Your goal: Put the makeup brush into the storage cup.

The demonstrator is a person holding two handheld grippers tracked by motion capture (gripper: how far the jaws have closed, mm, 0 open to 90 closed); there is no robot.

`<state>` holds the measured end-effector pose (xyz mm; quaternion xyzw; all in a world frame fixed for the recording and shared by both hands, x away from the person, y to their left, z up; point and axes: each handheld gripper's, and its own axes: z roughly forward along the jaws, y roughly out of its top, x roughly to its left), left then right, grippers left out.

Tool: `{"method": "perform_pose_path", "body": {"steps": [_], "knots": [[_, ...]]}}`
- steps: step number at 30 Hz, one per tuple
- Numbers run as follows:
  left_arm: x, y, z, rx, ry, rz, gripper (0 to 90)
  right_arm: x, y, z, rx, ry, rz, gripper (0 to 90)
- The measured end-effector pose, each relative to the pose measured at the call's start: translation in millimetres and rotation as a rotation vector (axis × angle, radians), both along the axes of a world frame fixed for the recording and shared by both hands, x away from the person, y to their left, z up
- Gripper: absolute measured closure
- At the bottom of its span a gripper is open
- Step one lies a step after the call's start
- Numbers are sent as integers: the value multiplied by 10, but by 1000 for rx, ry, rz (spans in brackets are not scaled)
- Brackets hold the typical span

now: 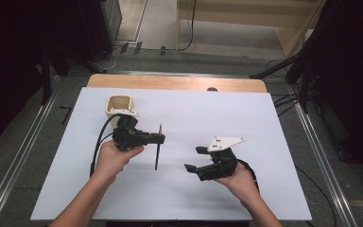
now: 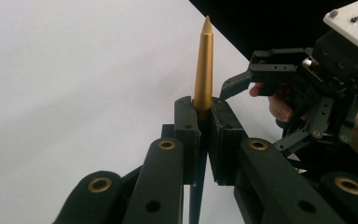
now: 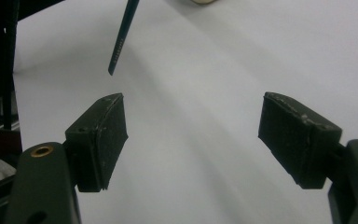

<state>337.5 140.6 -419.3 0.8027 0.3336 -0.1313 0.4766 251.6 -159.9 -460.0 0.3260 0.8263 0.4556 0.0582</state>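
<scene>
Here, left hand-held gripper (image 1: 159,138) pinches the pen (image 1: 158,150) at centre frame; right hand-held gripper (image 1: 194,159), wide open, empty. Thin grip: pen may pivot or slip.

The pen (image 2: 203,65) has a smooth, satiny gold metallic cap and a dark glossy barrel. The jaw pads (image 3: 107,140) look like matt, scuffed black rubber. The white table sheet (image 1: 217,113) is smooth and matt.

Light: bright, even on white table (image 1: 194,189) | surroundings beyond table: dark | shadows: soft | close jaws: slightly blurred
</scene>
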Motion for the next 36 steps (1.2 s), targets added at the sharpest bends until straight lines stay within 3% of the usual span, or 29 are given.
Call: {"method": "perform_pose_path", "body": {"steps": [28,36], "knots": [[43,105,64,-10,2,33,838,-183,-568,-117,-28,-22,-67,240],[65,98,159,4,-25,37,837,-224,-676,-155,-28,-11,-92,241]]}}
